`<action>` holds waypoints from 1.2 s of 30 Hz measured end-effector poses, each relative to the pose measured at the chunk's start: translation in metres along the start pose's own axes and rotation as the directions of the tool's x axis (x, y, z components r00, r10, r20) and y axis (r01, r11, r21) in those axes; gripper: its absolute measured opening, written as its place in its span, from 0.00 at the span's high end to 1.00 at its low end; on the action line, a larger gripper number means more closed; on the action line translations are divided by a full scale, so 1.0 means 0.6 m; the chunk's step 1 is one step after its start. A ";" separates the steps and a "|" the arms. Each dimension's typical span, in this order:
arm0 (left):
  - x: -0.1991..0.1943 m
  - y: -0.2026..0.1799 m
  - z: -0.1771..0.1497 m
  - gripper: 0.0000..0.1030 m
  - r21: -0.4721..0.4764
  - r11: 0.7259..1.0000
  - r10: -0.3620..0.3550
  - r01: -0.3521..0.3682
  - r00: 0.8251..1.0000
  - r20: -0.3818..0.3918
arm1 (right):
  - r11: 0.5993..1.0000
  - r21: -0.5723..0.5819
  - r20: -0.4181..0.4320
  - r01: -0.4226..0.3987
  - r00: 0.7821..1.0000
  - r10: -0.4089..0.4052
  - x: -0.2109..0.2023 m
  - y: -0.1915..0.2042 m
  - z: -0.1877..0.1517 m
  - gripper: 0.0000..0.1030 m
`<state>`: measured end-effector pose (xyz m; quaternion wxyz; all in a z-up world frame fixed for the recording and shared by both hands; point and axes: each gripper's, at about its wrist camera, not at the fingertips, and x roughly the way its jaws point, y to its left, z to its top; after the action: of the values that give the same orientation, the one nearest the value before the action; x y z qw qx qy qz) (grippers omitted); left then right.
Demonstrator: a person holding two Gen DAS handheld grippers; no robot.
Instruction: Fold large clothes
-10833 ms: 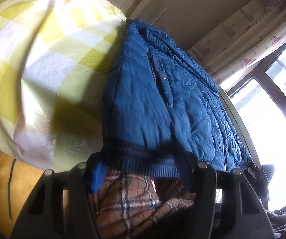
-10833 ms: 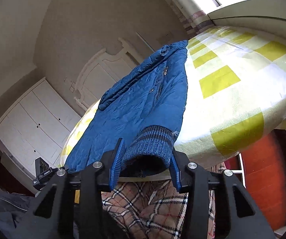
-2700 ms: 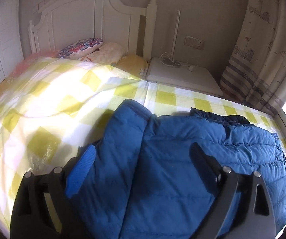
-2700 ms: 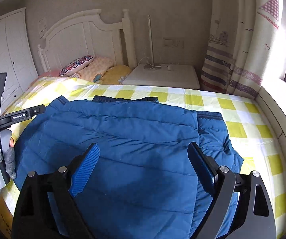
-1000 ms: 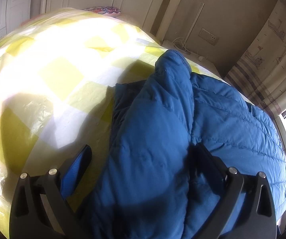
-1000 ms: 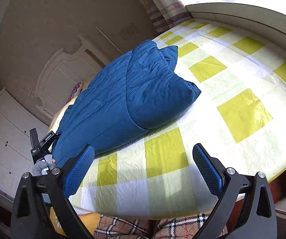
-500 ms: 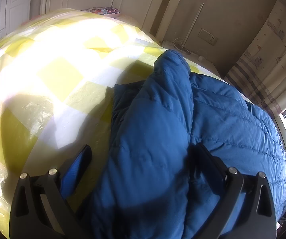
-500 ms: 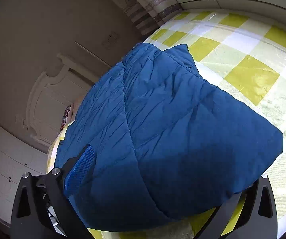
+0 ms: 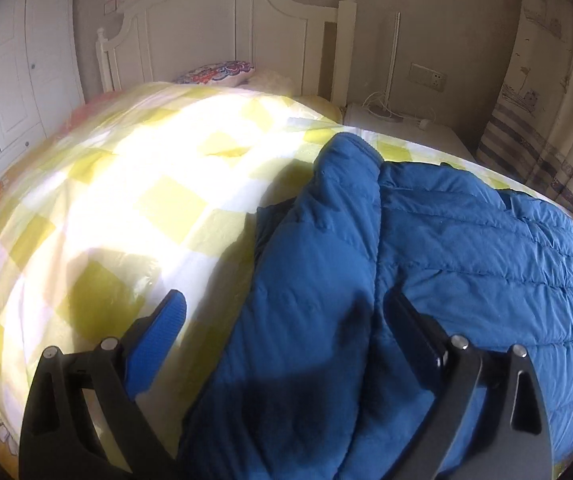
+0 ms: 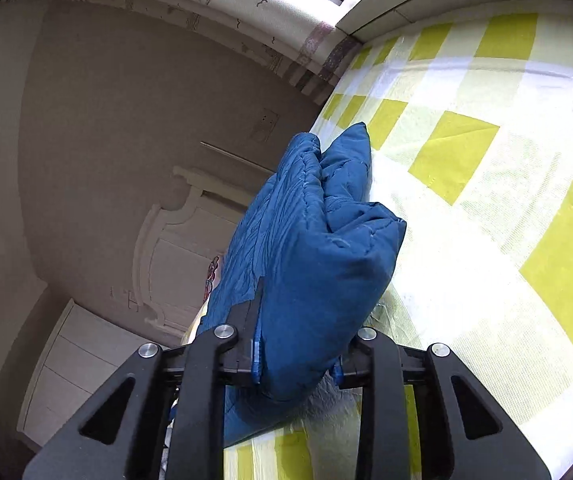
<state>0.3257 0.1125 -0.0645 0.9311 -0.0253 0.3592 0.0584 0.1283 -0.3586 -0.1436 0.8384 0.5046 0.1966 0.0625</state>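
Note:
A blue quilted puffer jacket (image 9: 466,248) lies folded on a bed with a yellow and white checked cover (image 9: 134,200). My left gripper (image 9: 286,320) is open, its jaws wide apart astride the jacket's left folded edge, with fabric lying between them. In the right wrist view my right gripper (image 10: 298,364) is shut on the thick folded edge of the jacket (image 10: 318,248), which bulges out between the fingers, just above the cover (image 10: 486,240).
A white headboard (image 9: 226,32) and a patterned pillow (image 9: 214,72) stand at the bed's far end. A white bedside table (image 9: 406,132) and striped curtains (image 9: 546,120) are at the right. White wardrobe doors (image 9: 6,80) are on the left.
My right gripper moved in onto the jacket's folded edge and closed on it. My left gripper stayed open over the jacket's left edge and tilted up, showing more of the headboard.

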 end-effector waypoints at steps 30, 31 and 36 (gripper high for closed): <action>0.094 -0.449 0.010 0.02 0.330 0.944 0.021 0.021 0.992 -0.124 | 0.973 -0.115 0.027 0.200 0.980 -0.198 -0.040 -0.010 0.012 0.24; 0.093 -0.447 0.011 0.02 0.327 0.945 0.015 0.027 0.992 -0.126 | 0.978 -0.089 0.028 0.188 0.982 -0.186 -0.039 -0.015 0.018 0.25; 0.013 -0.431 0.021 0.05 0.335 0.937 -0.085 0.096 0.995 -0.048 | 0.993 -0.012 0.053 0.114 0.992 -0.113 -0.053 -0.042 0.027 0.49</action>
<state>0.3729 -0.1421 -0.0590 0.9174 0.1166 0.3774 -0.0472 0.1032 -0.3936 -0.1502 0.8491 0.4878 0.2026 0.0031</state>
